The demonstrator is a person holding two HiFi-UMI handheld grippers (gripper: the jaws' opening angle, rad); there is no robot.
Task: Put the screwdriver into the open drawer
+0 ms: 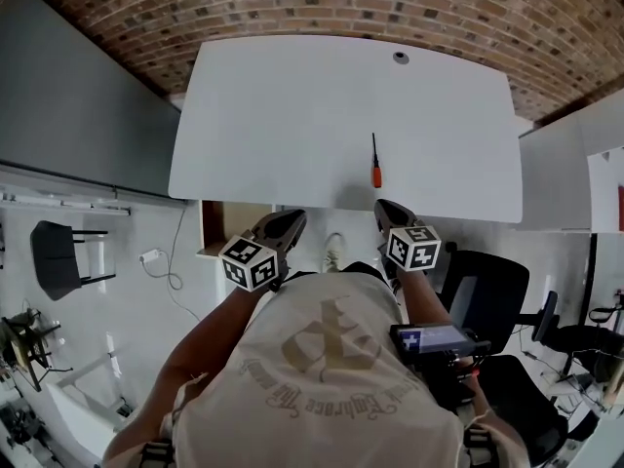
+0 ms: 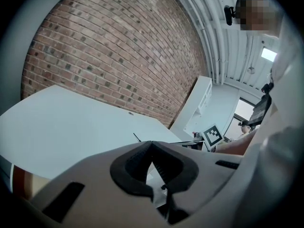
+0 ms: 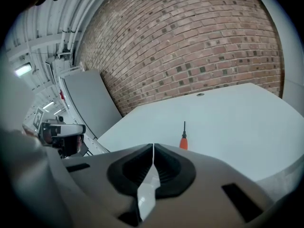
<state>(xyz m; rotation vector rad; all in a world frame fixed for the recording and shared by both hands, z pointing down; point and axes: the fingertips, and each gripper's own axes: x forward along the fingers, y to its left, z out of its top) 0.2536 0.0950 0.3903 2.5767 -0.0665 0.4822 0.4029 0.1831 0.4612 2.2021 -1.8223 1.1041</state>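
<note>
Beige printed T-shirt (image 1: pixel 331 378) on the person fills the bottom of the head view. Red-brown brick wall (image 1: pixel 292 3) behind. White rectangular tabletop (image 1: pixel 292 115) in the centre, with a grey flat panel (image 1: pixel 78 115) to its left and a black office chair (image 1: pixel 487 291) at right. Brown-lined open compartment (image 1: pixel 216 224) sits under the table's near left corner. Left grey hand-held gripper (image 1: pixel 291 220) is off the table's near edge, jaws closed tip to tip, nothing between. Right grey hand-held gripper (image 1: pixel 385 209) is also at the near edge, jaws closed to a thin slit, empty. Orange-handled screwdriver with a black shaft (image 1: pixel 374 161) lies flat on the table near the near edge, just ahead of the right gripper, untouched, shaft pointing toward the wall. Small grey round grommet (image 1: pixel 401 58) near the far edge.
</note>
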